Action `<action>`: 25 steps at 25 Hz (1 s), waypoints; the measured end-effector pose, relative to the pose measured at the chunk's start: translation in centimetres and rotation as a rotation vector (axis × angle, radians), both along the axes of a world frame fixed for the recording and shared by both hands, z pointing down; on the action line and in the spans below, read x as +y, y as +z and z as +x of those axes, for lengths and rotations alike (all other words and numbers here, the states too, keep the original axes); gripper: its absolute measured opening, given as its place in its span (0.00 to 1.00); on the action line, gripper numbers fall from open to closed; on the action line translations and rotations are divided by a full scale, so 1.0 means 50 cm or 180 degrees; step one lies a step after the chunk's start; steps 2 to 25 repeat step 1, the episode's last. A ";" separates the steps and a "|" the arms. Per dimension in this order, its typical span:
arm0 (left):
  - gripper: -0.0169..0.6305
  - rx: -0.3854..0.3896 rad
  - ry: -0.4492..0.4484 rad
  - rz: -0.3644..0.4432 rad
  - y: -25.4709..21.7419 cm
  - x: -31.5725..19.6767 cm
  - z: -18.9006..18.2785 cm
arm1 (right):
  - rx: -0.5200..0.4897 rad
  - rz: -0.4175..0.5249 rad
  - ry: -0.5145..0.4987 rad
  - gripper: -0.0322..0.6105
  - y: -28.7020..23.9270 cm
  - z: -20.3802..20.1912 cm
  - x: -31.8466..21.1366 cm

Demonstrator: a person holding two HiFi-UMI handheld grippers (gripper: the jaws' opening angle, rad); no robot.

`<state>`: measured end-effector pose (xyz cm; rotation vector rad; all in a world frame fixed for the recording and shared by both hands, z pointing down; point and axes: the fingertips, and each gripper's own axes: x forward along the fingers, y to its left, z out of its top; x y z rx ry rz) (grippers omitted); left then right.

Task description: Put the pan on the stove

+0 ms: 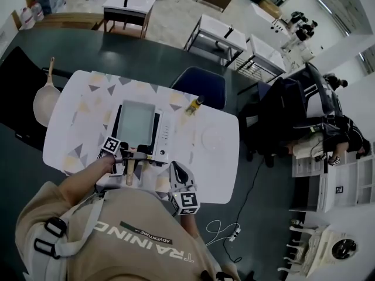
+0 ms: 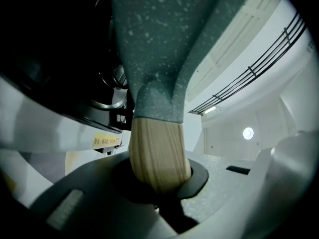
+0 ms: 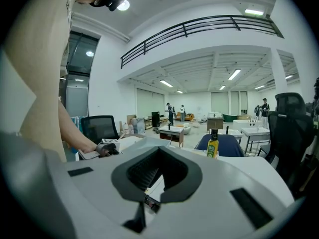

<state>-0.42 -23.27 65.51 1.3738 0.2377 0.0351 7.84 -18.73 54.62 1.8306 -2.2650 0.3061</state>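
A grey square pan (image 1: pixel 136 122) lies over the white tabletop stove (image 1: pixel 166 134); whether it rests on the stove I cannot tell. Its wooden handle (image 1: pixel 129 171) points toward me. My left gripper (image 1: pixel 126 155) is shut on that handle. In the left gripper view the wooden handle (image 2: pixel 157 156) sits in my left gripper (image 2: pixel 159 183), the pan's speckled neck (image 2: pixel 154 44) rises above, and the stove's dark body (image 2: pixel 75 103) is at the left. My right gripper (image 1: pixel 177 174) hovers at the table's near edge, right of the handle. My right gripper (image 3: pixel 157 176) is shut and holds nothing.
The white patterned table (image 1: pixel 76 98) also bears a yellow bottle (image 1: pixel 194 105) and a pale plate (image 1: pixel 212 138) right of the stove. A light frying pan (image 1: pixel 45 101) lies off the table's left edge. A blue chair (image 1: pixel 202 86) stands behind the table. The bottle (image 3: pixel 213 146) also shows in the right gripper view.
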 end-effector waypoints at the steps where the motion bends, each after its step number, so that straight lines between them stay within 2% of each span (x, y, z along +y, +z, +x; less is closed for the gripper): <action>1: 0.07 0.0001 -0.0008 -0.0010 0.000 0.002 0.000 | -0.0021 -0.0009 -0.0003 0.06 0.001 -0.001 0.001; 25: 0.07 0.0001 -0.0008 -0.0010 0.000 0.002 0.000 | -0.0021 -0.0009 -0.0003 0.06 0.001 -0.001 0.001</action>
